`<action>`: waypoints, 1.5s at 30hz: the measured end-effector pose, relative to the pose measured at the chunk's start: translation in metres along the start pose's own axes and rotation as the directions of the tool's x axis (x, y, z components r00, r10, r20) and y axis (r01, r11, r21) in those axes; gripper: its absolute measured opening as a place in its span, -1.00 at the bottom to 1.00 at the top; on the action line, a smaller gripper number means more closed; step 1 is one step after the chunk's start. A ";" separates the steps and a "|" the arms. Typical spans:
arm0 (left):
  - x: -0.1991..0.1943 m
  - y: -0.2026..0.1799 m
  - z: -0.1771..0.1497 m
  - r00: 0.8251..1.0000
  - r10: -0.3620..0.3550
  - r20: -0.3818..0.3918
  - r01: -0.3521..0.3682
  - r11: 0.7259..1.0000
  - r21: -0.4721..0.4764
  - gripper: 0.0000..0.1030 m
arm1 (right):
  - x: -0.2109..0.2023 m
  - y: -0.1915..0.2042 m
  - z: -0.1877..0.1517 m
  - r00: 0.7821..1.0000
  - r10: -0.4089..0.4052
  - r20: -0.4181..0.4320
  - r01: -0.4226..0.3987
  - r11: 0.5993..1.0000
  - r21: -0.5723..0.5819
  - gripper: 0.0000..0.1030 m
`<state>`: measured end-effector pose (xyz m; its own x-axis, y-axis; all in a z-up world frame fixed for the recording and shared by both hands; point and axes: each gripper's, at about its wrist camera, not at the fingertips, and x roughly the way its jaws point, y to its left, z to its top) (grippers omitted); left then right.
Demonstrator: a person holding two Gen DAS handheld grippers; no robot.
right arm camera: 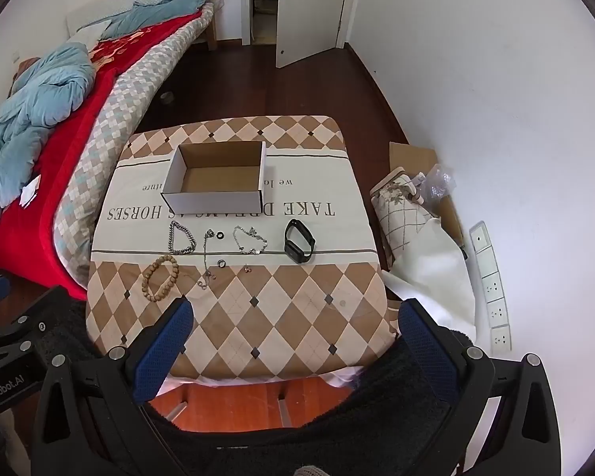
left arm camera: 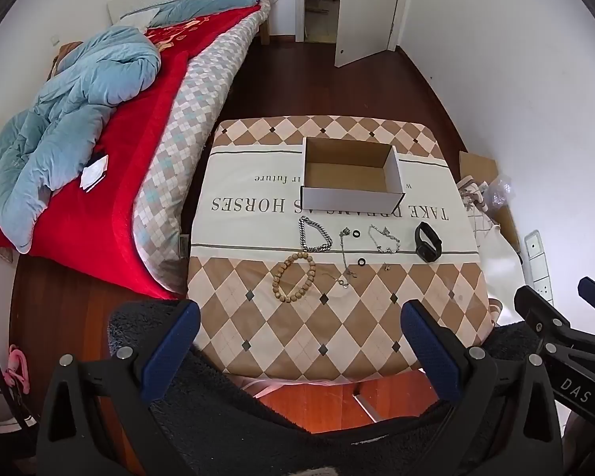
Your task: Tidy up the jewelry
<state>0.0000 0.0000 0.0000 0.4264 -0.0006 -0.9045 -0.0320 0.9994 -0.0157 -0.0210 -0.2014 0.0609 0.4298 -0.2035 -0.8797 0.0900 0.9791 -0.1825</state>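
Note:
An open, empty cardboard box (left arm camera: 351, 176) (right arm camera: 218, 180) stands on the cloth-covered table (left arm camera: 297, 337) (right arm camera: 281, 317). In front of it lie a silver chain bracelet (left arm camera: 315, 234) (right arm camera: 181, 237), a wooden bead bracelet (left arm camera: 293, 281) (right arm camera: 160, 277), a thin necklace (left arm camera: 344, 261) (right arm camera: 206, 263), a fine silver bracelet (left arm camera: 382, 238) (right arm camera: 250, 240), two small black rings (left arm camera: 356, 233) (right arm camera: 221, 263) and a black wristband (left arm camera: 428, 242) (right arm camera: 298, 240). My left gripper (left arm camera: 299, 341) and right gripper (right arm camera: 293, 341) are open and empty, held back over the table's near edge.
A bed (left arm camera: 111, 182) (right arm camera: 59, 150) with a red blanket and blue duvet stands left of the table. Folded fabric, cardboard and a power strip (right arm camera: 492, 285) lie by the right wall. An open door (left arm camera: 361, 12) is at the back.

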 end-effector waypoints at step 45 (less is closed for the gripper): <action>-0.001 0.003 0.000 1.000 0.006 0.004 -0.006 1.000 -0.009 1.00 | -0.005 0.001 0.001 1.000 0.006 0.011 -0.006 1.000 -0.005 1.00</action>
<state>-0.0008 0.0028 0.0009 0.4299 0.0056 -0.9029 -0.0430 0.9990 -0.0142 -0.0222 -0.1993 0.0658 0.4400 -0.1979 -0.8759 0.0830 0.9802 -0.1797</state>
